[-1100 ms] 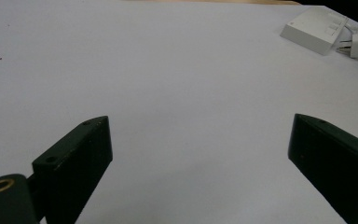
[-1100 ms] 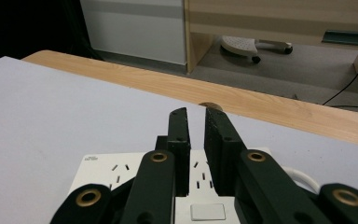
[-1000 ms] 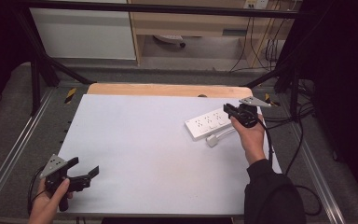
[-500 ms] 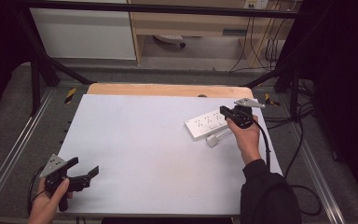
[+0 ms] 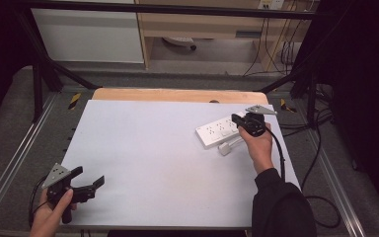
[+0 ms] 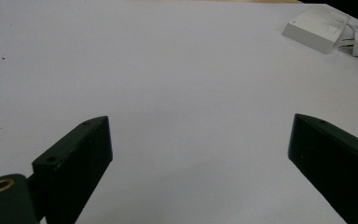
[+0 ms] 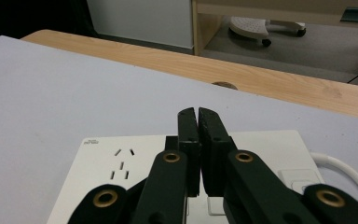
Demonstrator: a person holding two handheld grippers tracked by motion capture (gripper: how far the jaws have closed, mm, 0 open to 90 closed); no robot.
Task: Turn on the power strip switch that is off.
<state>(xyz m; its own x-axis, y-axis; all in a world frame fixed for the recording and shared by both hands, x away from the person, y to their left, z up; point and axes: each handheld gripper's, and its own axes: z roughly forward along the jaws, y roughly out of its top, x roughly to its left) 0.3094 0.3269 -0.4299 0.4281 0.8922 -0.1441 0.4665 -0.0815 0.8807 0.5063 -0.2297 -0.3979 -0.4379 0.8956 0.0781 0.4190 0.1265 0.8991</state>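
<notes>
One white counter fills the middle of the scene, and a white power strip lies flat near its far right edge, with a white plug just beside its near side. Over the strip's right end, the right gripper hovers with its fingers pressed together on nothing. At the near left corner, the left gripper has its fingers spread wide above bare counter, well apart from the strip.

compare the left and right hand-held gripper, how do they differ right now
The left hand-held gripper has its jaws spread wide; the right hand-held gripper has its jaws closed together. The left one is at the near left corner of the table over bare surface; the right one is over the power strip at the far right. Both are black, each held in one hand.
</notes>
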